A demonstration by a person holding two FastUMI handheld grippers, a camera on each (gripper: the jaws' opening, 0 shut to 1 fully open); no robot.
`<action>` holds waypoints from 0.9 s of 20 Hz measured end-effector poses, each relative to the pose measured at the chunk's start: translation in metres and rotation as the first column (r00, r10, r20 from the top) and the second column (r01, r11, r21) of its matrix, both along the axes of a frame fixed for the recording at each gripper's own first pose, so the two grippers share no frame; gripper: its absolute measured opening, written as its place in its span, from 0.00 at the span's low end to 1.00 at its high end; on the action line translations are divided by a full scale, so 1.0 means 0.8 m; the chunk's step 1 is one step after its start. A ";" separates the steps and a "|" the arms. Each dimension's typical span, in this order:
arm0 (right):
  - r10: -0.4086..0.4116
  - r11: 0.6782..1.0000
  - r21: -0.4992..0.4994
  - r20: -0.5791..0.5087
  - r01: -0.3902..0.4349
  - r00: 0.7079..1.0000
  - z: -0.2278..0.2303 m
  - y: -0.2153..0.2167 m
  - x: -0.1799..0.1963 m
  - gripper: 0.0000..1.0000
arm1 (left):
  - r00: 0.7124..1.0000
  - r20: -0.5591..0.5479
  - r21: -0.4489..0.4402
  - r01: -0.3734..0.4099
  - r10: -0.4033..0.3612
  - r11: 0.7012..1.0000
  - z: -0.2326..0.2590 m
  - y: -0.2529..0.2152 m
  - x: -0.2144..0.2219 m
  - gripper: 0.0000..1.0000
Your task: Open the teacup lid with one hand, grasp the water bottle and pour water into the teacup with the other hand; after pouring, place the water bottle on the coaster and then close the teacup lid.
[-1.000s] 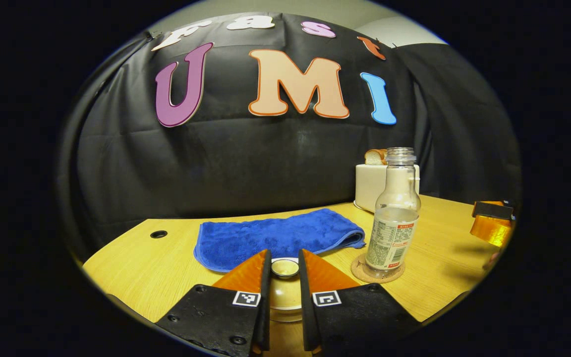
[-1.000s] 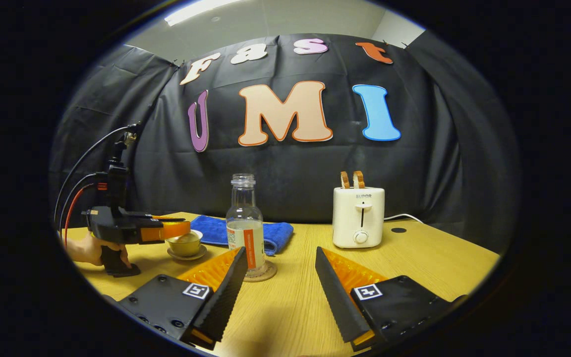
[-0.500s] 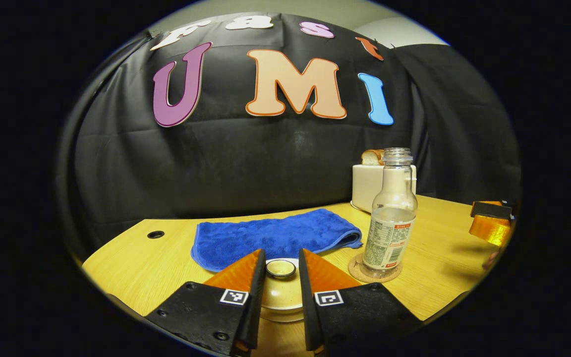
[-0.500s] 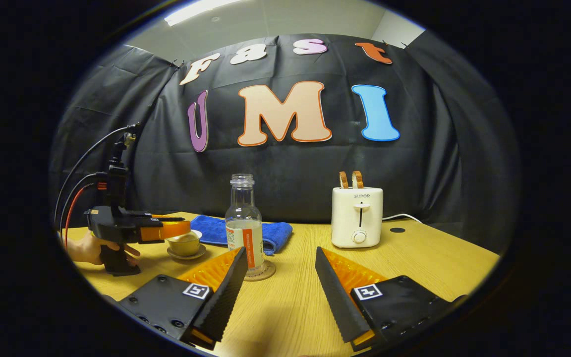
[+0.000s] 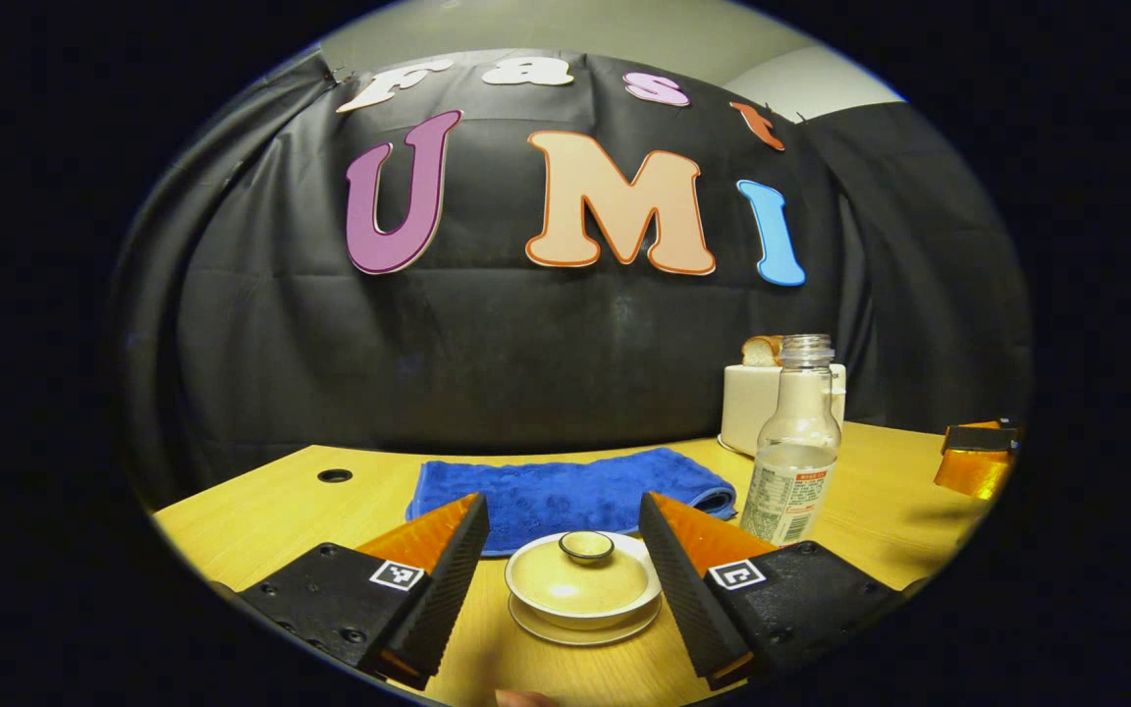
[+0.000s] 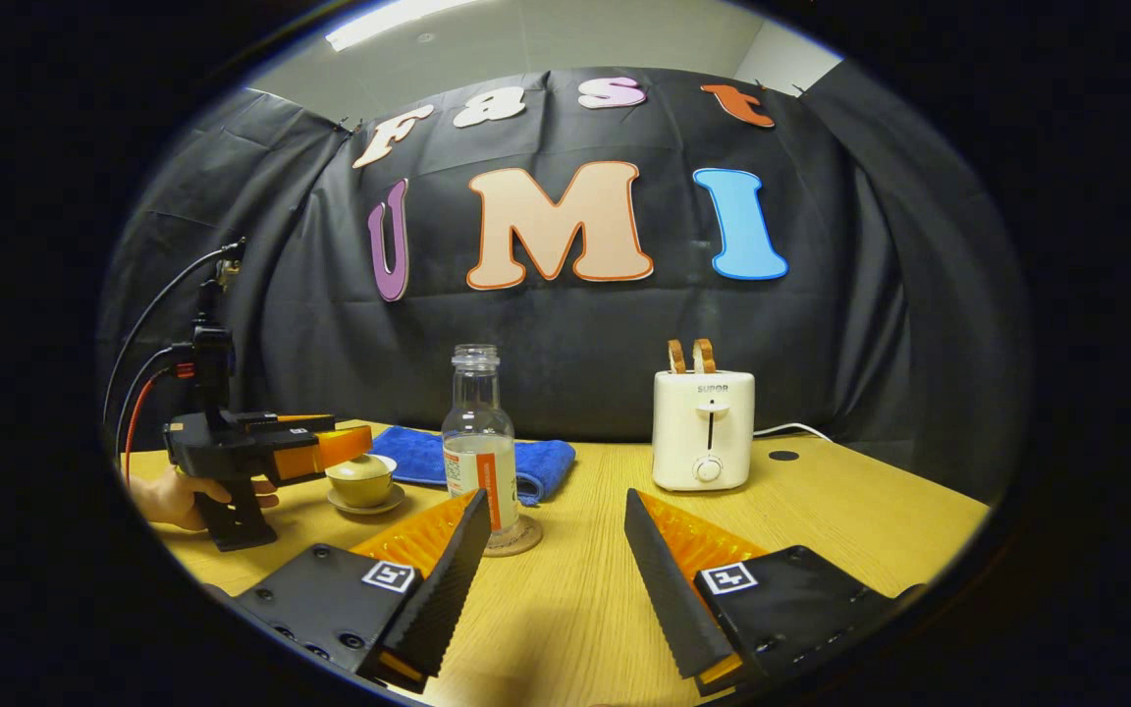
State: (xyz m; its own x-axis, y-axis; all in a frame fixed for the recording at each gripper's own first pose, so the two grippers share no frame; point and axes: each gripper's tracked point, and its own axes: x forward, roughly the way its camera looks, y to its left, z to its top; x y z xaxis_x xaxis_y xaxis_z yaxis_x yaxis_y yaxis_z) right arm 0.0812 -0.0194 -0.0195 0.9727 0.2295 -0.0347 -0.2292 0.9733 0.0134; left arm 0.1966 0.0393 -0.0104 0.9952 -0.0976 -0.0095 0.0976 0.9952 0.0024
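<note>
1. The right tongs (image 6: 551, 511) stood spread at the bottom of the frame over the desk (image 6: 821, 511).
2. The water bottle (image 6: 478, 447) stood upright on the coaster (image 6: 518, 538), centre-left.
3. The lidded teacup (image 6: 361, 478) sat at left, beside the left tongs (image 6: 354, 444).

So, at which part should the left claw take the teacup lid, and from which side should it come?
Grip the small round knob on top of the teacup lid. It stands up at the centre of the domed lid, and the dome itself looks too wide and smooth to pinch. Come level from the front, as the open left claw already faces it, and close one finger on each side of the knob.
</note>
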 end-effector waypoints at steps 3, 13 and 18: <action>0.000 1.000 0.000 0.000 0.000 1.000 -0.001 0.000 0.001 0.84 | 1.000 -0.006 -0.010 0.004 -0.004 1.000 -0.003 -0.003 -0.004 0.93; -0.043 0.999 -0.002 0.006 0.043 0.999 0.001 -0.005 -0.025 0.93 | 0.994 0.005 -0.006 -0.106 0.106 0.994 0.004 0.007 -0.118 0.94; -0.048 0.999 0.000 0.008 0.048 0.999 0.003 -0.004 -0.073 0.89 | 0.989 0.006 -0.004 -0.150 0.150 0.989 0.005 0.005 -0.179 0.94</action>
State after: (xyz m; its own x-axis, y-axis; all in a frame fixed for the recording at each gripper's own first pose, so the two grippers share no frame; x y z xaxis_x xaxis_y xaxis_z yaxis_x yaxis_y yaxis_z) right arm 0.0226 -0.0223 -0.0168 0.9829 0.1823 -0.0269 -0.1821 0.9832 0.0121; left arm 0.0538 0.0436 -0.0061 0.9986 0.0533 -0.0036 -0.0533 0.9986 -0.0012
